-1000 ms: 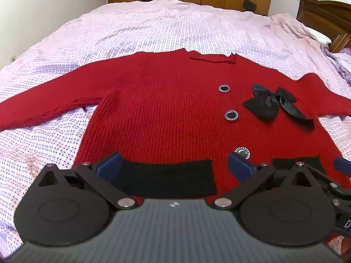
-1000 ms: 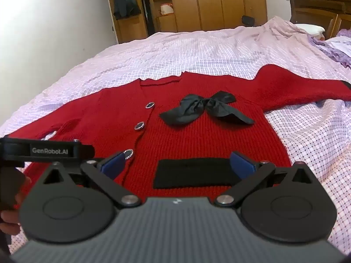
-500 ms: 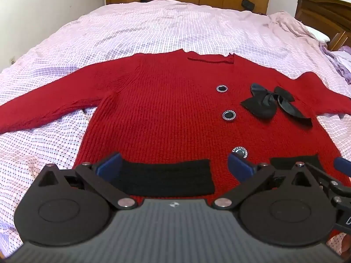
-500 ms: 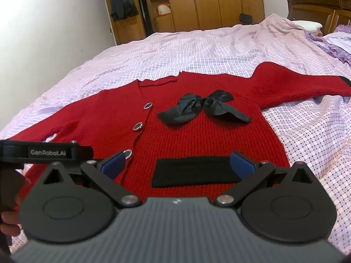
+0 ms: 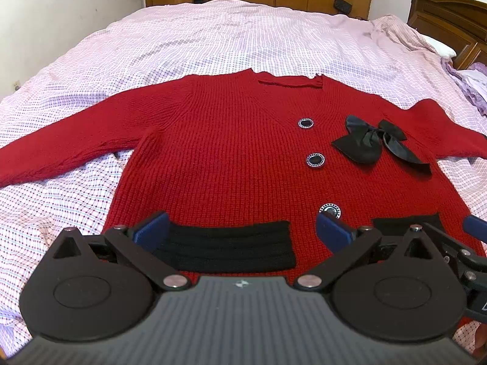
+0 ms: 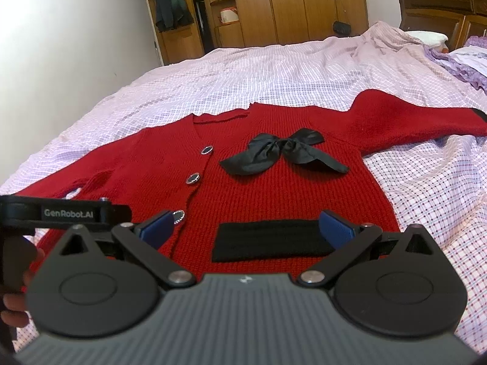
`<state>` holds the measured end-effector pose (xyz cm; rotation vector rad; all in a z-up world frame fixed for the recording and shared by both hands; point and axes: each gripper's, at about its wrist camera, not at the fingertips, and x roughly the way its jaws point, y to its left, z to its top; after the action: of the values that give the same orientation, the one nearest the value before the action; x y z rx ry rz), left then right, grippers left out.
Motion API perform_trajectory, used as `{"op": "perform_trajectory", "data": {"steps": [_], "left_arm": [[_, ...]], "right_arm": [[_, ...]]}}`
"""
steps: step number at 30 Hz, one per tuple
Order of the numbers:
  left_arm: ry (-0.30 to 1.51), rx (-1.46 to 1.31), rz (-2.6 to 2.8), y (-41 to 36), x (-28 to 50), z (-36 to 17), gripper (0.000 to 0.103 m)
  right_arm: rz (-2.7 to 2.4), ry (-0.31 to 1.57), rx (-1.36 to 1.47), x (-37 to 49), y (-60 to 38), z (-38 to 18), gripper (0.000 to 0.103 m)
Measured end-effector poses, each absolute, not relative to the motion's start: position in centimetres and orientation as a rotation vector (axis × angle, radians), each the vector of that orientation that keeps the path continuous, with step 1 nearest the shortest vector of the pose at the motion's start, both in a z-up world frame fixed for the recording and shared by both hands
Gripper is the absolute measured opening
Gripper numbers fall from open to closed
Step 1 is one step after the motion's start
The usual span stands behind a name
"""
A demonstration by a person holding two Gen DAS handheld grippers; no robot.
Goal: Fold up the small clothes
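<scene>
A red knit cardigan (image 5: pixel 219 158) lies spread flat, front up, on a bed covered with a pink checked sheet (image 5: pixel 213 42), directly ahead of 2 hand-held grippers that hover side by side over its hem. The left gripper (image 5: pixel 242 231) has its blue-padded fingers (image 5: pixel 150 231) set wide apart with nothing between them, framing a black pocket band (image 5: pixel 225 249) just beyond the tips. The right gripper (image 6: pixel 246 229) is likewise spread wide and holds nothing, its fingers (image 6: pixel 334 228) bracketing the second black pocket band (image 6: pixel 271 240) on the other half of the garment.

3 black buttons with sparkling rims (image 5: pixel 315 160) run in a line up the cardigan's front, ahead of and to the right of the left gripper, ahead of and to the left of the right gripper. A black satin bow (image 6: pixel 283 152) sits on the chest, straight ahead of the right gripper and beyond its pocket band. 1 sleeve (image 5: pixel 67 143) stretches out to the far left of the left gripper; the other sleeve (image 6: pixel 420 118), ending in a black cuff, reaches far right of the right gripper.

Beyond the bed stand wooden wardrobes (image 6: pixel 289 9), with a dark wooden headboard (image 6: pixel 441 9) at the far right. A strip reading "GenRobot.AI" (image 6: pixel 70 213) on the left gripper's body shows at the left edge of the right wrist view.
</scene>
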<state>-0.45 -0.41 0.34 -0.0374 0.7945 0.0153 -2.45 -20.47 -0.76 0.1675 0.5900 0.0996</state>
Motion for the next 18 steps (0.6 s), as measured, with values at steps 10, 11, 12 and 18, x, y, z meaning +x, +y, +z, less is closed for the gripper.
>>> {"op": "perform_trajectory", "data": {"steps": [10,11,12,18], "left_arm": [[0.803,-0.036,0.008,-0.75,-0.44,0.34,0.103],[0.803,-0.036,0.008,-0.78,-0.43,0.35,0.103],[0.802,-0.034,0.007,-0.84,-0.48,0.38,0.103],[0.802,-0.035,0.005,-0.87,-0.54,0.47,0.103]], "right_arm": [[0.093,0.588,0.178,-2.56,-20.80,-0.78,0.103],[0.094,0.587,0.178,-2.57,-20.79,-0.77,0.103],[0.095,0.587,0.178,-2.62,-20.85,-0.78,0.103],[0.099,0.585,0.179,-2.79,-20.93,-0.74,0.103]]}}
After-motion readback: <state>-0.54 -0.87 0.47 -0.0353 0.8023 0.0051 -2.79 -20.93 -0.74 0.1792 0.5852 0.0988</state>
